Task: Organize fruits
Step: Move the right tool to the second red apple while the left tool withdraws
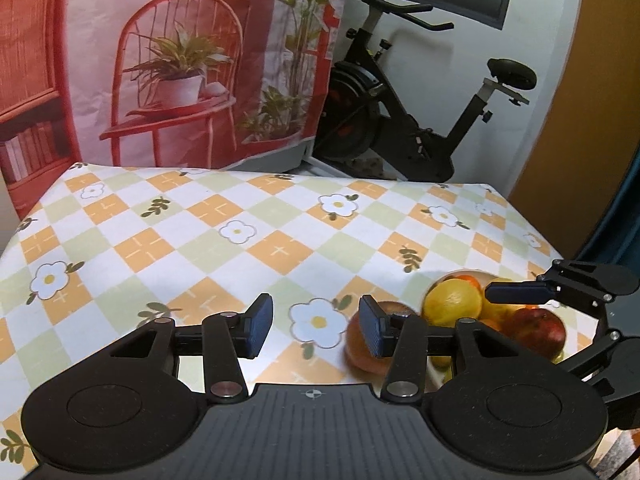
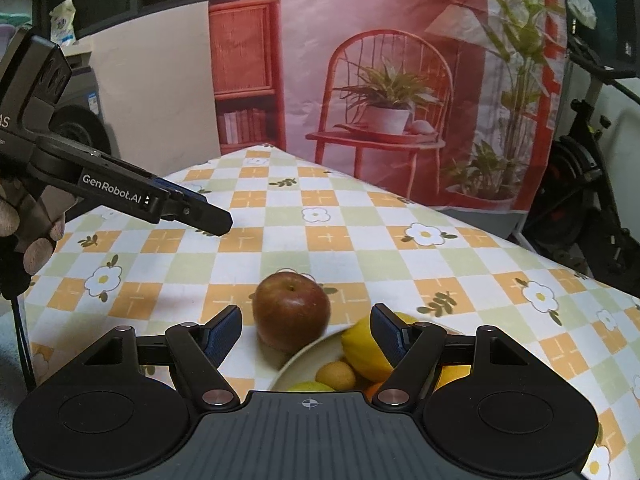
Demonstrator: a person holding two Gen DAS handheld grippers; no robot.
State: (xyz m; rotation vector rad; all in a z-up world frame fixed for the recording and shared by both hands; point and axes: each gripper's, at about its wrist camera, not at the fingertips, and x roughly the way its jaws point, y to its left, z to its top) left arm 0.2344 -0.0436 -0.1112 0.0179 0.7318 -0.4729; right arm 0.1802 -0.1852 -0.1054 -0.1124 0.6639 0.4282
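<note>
A reddish-brown apple point(image 2: 292, 312) stands on the checked tablecloth, right against the rim of a pale bowl point(image 2: 304, 354). The bowl holds a lemon point(image 2: 366, 350), a red apple point(image 1: 540, 328), an orange and some small yellow fruits. My right gripper point(image 2: 306, 334) is open, with the loose apple just ahead between its fingers, untouched. My left gripper point(image 1: 316, 328) is open and empty over the cloth, to the left of that apple point(image 1: 356, 360). One of the right gripper's fingers point(image 1: 516, 292) reaches over the bowl point(image 1: 470, 272).
The table point(image 1: 200, 216), covered by a flowered checked cloth, ends at a far edge before a printed backdrop of a red chair. An exercise bike point(image 1: 400, 92) stands behind on the right. A person's hand point(image 2: 32, 236) holds the left gripper point(image 2: 212, 218) at the left.
</note>
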